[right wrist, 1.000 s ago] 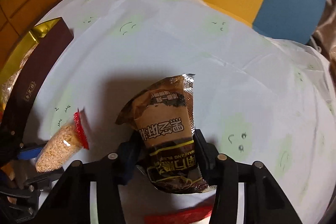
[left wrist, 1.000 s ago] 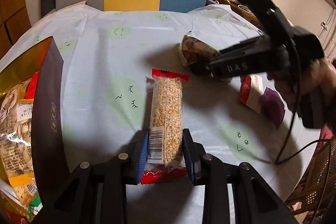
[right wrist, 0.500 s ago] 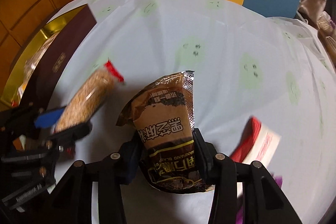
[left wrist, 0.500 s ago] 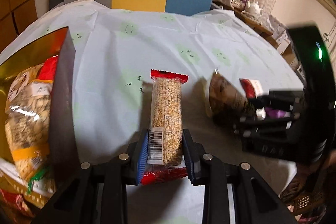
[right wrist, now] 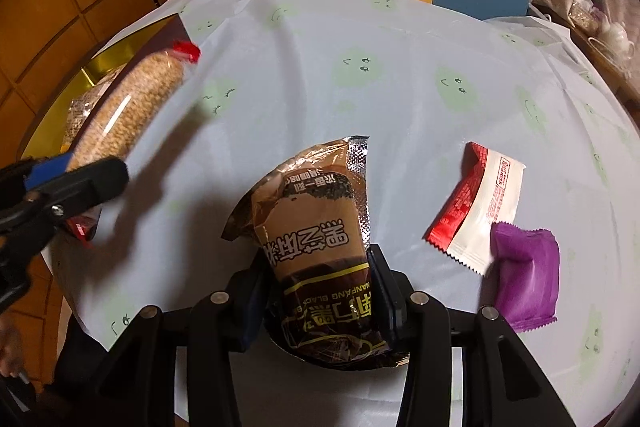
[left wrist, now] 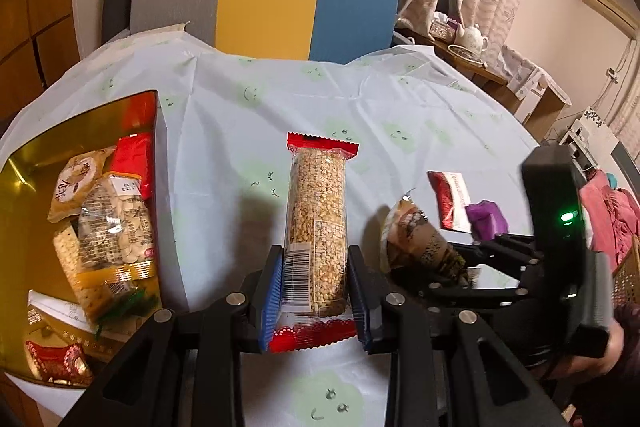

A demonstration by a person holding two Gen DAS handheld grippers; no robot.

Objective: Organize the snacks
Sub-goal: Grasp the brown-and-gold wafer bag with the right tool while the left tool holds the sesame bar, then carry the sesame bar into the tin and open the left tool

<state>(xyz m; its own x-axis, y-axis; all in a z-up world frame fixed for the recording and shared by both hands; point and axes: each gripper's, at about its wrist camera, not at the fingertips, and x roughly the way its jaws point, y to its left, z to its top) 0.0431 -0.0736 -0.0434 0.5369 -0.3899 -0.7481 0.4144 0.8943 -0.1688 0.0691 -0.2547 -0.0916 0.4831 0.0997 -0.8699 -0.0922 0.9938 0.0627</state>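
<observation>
Left wrist view: left gripper (left wrist: 316,287) clamps grain bar (left wrist: 316,223) — long axis forward; gold box (left wrist: 24,187) just left, nearer this hand.
Right gripper (right wrist: 320,291): clamps brown packet (right wrist: 316,231).

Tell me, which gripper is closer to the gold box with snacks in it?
Left. The left gripper, holding the grain bar, is just beside the gold box. The right gripper, holding the brown packet, is farther away.

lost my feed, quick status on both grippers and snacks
Left gripper shut on grain bar. Right gripper shut on brown snack pack. Gold box left, path clear.
</observation>
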